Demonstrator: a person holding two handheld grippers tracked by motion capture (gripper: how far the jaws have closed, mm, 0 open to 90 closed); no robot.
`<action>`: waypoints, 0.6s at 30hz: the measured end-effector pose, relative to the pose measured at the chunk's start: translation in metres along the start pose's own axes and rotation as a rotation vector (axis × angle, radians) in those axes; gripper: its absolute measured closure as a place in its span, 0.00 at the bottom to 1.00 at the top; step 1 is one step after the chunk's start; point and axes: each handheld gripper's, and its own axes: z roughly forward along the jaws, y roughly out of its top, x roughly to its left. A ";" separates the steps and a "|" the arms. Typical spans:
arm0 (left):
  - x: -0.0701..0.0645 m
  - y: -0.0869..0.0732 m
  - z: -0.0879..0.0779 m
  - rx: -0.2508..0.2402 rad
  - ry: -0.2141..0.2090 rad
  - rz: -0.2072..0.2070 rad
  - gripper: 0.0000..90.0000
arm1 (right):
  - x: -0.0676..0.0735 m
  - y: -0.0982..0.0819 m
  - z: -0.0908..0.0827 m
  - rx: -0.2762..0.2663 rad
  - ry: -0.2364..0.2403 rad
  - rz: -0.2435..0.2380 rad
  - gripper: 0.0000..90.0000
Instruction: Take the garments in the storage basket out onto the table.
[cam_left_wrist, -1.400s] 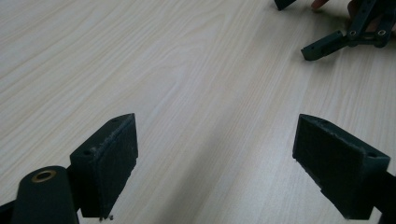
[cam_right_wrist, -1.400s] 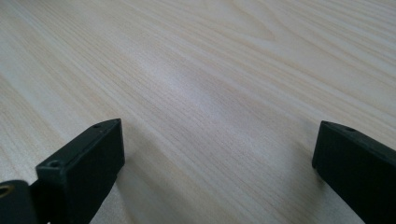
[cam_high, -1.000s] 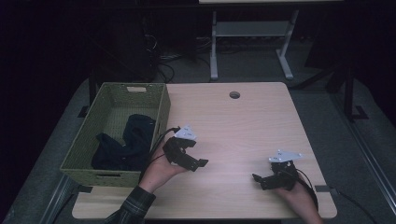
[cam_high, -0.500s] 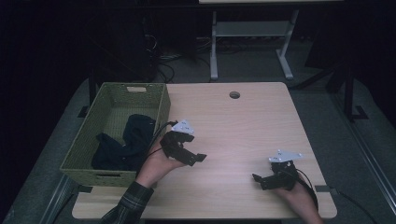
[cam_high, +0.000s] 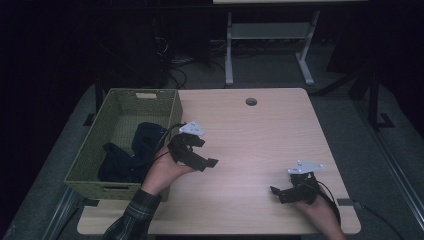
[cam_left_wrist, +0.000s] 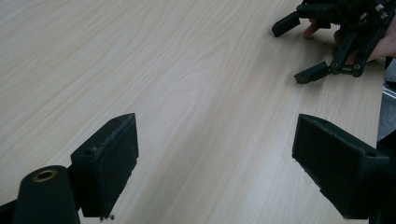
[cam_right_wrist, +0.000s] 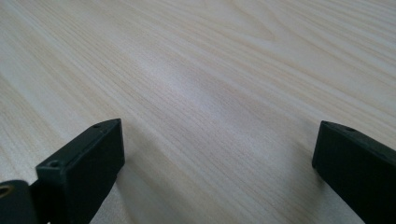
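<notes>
My left gripper (cam_high: 204, 153) hovers over the left part of the light wooden table (cam_high: 260, 140), just right of the green woven basket (cam_high: 92, 150). It is open, and in the left gripper view (cam_left_wrist: 219, 156) its pads stand wide apart over bare wood. My right gripper (cam_high: 278, 194) rests low near the table's front right corner, open too. In the right gripper view (cam_right_wrist: 219, 154) there is nothing but wood grain between the jaws. The left gripper view also catches the right gripper (cam_left_wrist: 334, 37) farther off at the top right.
Dark clothing (cam_high: 132, 152) lies heaped in the basket. A round cable hole (cam_high: 251, 101) sits near the table's far edge. A white desk frame (cam_high: 270, 37) and cables stand on the dark floor behind the table.
My left gripper has moved away from the person's side, farther up the table beside the basket. The right gripper has stayed where it was.
</notes>
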 end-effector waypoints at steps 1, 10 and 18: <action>0.000 0.001 0.000 0.002 0.000 0.001 0.16 | 0.000 0.000 0.000 0.000 0.000 0.000 0.02; 0.007 0.010 -0.007 0.035 0.008 0.009 0.16 | 0.000 0.000 0.000 0.000 0.000 0.000 0.02; 0.014 0.016 -0.020 0.031 0.015 -0.007 0.16 | 0.000 0.000 0.000 0.000 0.000 0.001 0.02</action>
